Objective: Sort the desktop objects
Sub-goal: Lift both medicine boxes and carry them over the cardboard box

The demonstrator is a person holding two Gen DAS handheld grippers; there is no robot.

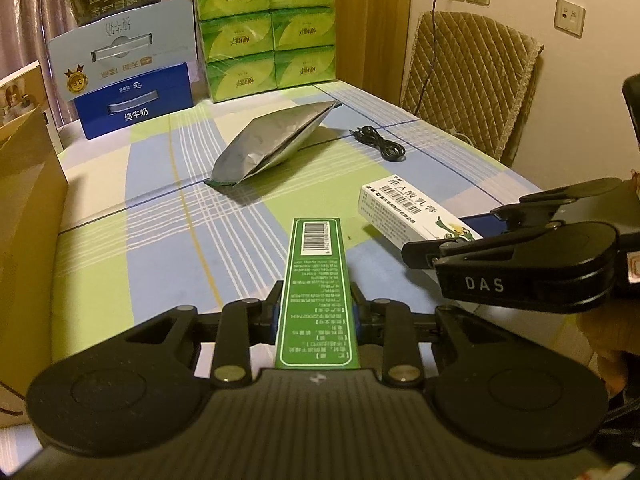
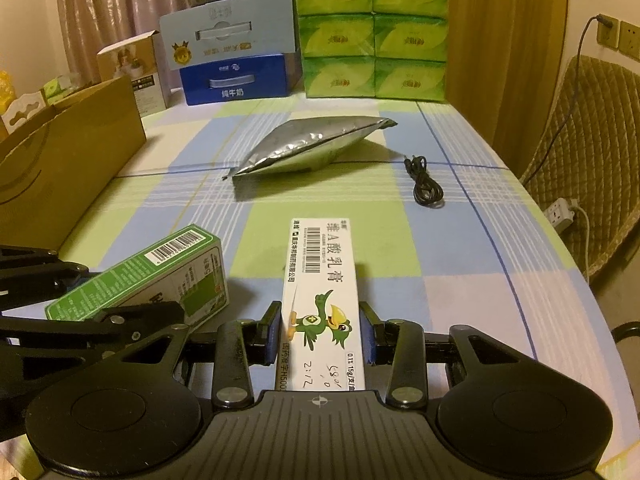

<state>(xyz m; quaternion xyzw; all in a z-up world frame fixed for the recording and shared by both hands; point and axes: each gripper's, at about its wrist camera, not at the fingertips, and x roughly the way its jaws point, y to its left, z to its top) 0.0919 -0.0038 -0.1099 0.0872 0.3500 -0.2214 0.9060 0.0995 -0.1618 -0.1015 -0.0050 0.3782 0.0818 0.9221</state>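
You hold one carton in each gripper above the checked tablecloth (image 2: 400,240).

Your left gripper (image 1: 316,312) pinches the green box (image 1: 312,292) between its pads, barcode end pointing away from you; your right gripper (image 2: 320,336) clamps the white box (image 2: 320,300), printed with a green cartoon bird, a barcode and handwritten marks near its rear edge. The two boxes sit side by side, apart. To your left stands an open cardboard box (image 2: 68,160); you cannot see its contents. Farther off lie a foil pouch (image 2: 312,144) and a coiled black cable (image 2: 426,186), well apart from both grippers. Milk cartons (image 2: 236,80) and tissue packs (image 2: 372,36) line the far edge.
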